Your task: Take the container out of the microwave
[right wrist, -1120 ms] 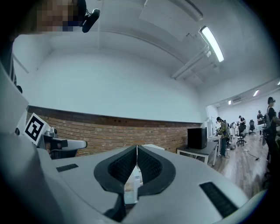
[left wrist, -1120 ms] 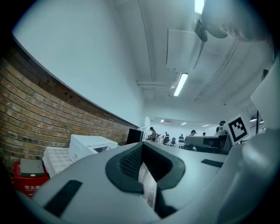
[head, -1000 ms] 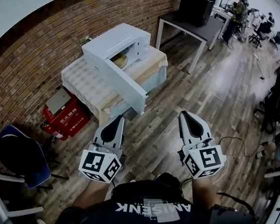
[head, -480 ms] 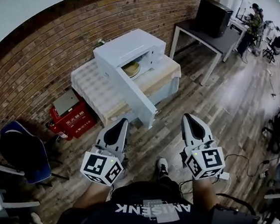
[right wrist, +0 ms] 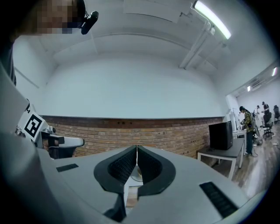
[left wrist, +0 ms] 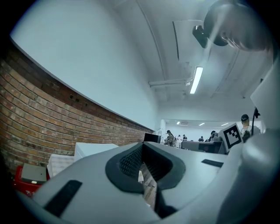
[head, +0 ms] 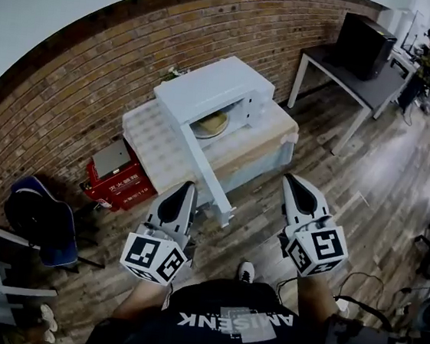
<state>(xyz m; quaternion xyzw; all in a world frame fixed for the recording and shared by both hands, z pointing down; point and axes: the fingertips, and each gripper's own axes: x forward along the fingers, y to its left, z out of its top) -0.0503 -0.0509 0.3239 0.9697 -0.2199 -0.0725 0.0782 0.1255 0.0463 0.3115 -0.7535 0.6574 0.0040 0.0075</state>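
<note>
Container (head: 210,122) is sitting inside the white microwave (head: 209,86) in the upper centre of the head view, showing as a shallow, round, tan dish through the cavity opening. Both tools are hanging well apart from it, lower in the frame. I am holding the left tool (head: 186,191) at lower centre-left and the right tool (head: 292,185) at lower centre-right, both pointing up the frame toward the appliance.

The microwave door (head: 204,170), a flat white panel, is standing swung open and reaching down toward the left tool's tip. The boxy, smooth-sided microwave is resting on a low tabletop (head: 153,141) that is wearing a pale cover with a fine checked texture.

The left tool's dark ribbed pads are meeting at their tips with nothing between them. The right tool's pads are likewise pressing together and gripping nothing.

Behind the microwave a rough red brick wall (head: 96,61) is curving across the frame, and worn wooden planks are making up the floor (head: 316,163).
</note>
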